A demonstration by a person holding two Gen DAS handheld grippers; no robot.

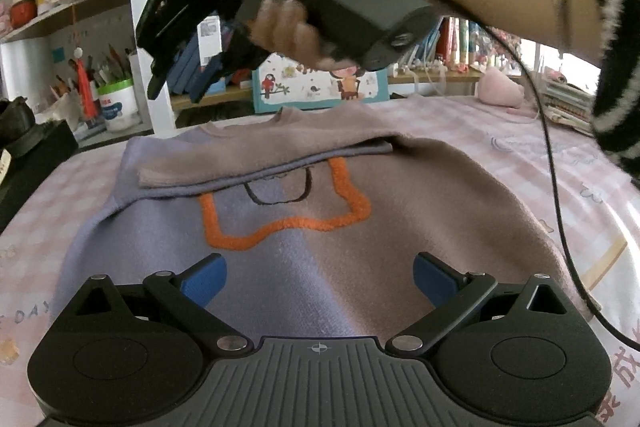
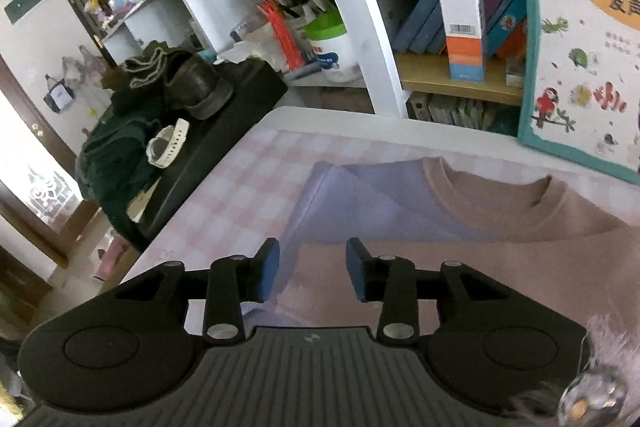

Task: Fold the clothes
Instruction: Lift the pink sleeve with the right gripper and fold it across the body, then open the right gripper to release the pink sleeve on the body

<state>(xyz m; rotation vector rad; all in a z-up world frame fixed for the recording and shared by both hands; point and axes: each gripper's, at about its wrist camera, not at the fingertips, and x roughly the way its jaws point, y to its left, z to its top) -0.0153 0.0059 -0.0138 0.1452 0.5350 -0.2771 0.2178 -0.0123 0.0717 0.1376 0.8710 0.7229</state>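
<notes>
A lilac and mauve sweater point(image 1: 340, 247) with an orange outline point(image 1: 280, 227) lies flat on the pink checked tablecloth point(image 1: 560, 163). One sleeve point(image 1: 260, 159) is folded across its chest. My left gripper point(image 1: 320, 279) is low over the sweater's lower part, jaws wide open, nothing between the blue pads. A hand holds my right gripper point(image 1: 176, 89) above the far left of the sweater, pointing down. In the right wrist view the right gripper point(image 2: 312, 267) hangs over the sleeve's end point(image 2: 360, 267) near the collar point(image 2: 492, 195). Its pads stand apart and press on nothing.
A picture book point(image 1: 320, 87) leans against the shelves behind the table. A black box point(image 2: 224, 131) with a shoe point(image 2: 196, 87) and a watch point(image 2: 168, 147) stands off the table's left edge. A black cable point(image 1: 552, 187) hangs at the right, near a stack of books point(image 1: 568, 103).
</notes>
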